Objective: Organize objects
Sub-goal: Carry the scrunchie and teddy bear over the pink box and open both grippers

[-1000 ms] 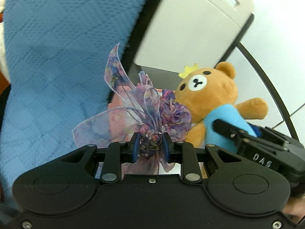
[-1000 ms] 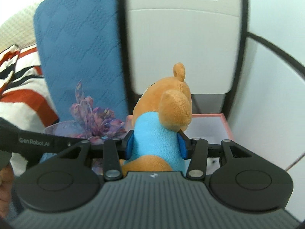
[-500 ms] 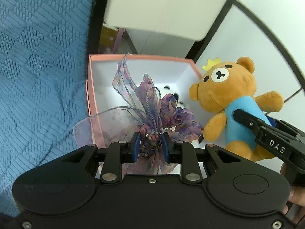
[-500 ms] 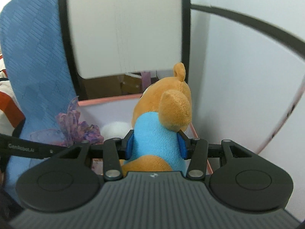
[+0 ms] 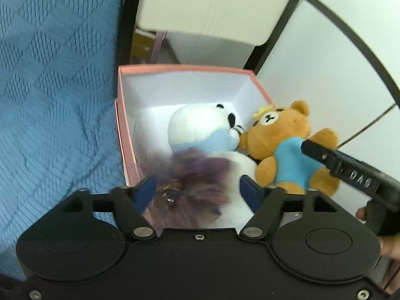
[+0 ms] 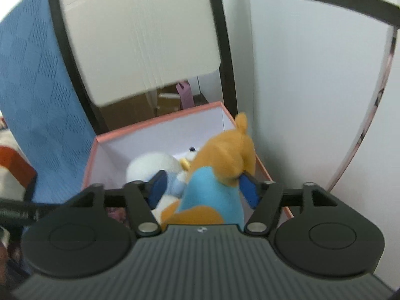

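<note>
Both hands are dropping their loads into the pink box [image 5: 120, 135], so the step in hand looks like the release that ends two carries at once. The left tongs [image 5: 197, 190] are standing wide apart, having just been opening, and the purple ribbon bow [image 5: 190, 175] is blurred between them, touching neither pad as far as the blur lets me judge; it seems to be falling free toward the box floor at about 6 o'clock of the white plush toy [image 5: 197, 130], which is already lying inside. In the right wrist view the right tongs [image 6: 202, 190] have also just been opening: the pad at 9 o'clock is standing clear of the brown teddy bear [image 6: 220, 165], while the pad at 3 o'clock is close against its blue shirt, and whether it is touching I cannot tell. No squeeze is showing, so I am reading the bear as let go. The bear is leaning over the box wall at 3 o'clock, head beside the white toy, legs hanging toward the near rim. Next, I judge, both tongs need lifting straight out without snagging ribbon or fur; the bear may need a nudge toward 9 o'clock, since it could tip outward over the rim.
</note>
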### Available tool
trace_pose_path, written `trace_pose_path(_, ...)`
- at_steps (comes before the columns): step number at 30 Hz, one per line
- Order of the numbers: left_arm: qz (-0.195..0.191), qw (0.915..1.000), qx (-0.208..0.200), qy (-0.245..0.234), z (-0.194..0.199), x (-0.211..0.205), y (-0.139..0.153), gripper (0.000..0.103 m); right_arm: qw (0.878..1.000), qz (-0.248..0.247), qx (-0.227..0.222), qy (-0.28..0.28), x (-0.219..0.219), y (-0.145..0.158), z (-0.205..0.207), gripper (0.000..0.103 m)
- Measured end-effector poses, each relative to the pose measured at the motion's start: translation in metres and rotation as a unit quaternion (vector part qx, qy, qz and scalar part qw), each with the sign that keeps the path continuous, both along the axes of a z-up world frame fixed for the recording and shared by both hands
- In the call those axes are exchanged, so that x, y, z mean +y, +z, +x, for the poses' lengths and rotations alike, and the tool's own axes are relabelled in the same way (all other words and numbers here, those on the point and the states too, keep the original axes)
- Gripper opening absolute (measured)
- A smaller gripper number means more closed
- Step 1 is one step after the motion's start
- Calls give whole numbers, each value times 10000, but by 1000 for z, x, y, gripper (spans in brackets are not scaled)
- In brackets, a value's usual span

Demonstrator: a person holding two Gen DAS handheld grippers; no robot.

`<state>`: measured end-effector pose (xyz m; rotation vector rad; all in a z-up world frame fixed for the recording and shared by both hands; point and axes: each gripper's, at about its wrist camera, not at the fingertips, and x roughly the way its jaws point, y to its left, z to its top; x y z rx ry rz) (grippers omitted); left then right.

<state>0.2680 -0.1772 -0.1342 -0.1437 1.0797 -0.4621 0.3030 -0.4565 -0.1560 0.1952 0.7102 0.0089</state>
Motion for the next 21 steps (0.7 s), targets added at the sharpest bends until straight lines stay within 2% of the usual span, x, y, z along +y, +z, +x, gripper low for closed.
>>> trace_pose_path(4, -150, 9998, -141, -39, -8, 7, 24, 81, 9998, 90, -198, 31, 2, 29, -10, 71)
trace_pose_path(6, -190, 9993, -324, -72, -17, 11, 40, 87, 9995, 112, -291, 61, 5, 45, -18, 71)
trace_pose_path(11, -356, 9967, -732, -68, -35, 20, 76, 92, 9981, 34, -562, 260, 17, 84, -48, 71)
trace_pose_path(15, -385, 9938, -1039, -100, -52, 31, 97, 96, 9965, 23, -722, 423, 30, 102, -77, 71)
trace_pose_path(21, -424, 9887, -1434, -77, -81, 50, 120, 102, 9954, 59, -794, 523, 44, 112, -121, 71)
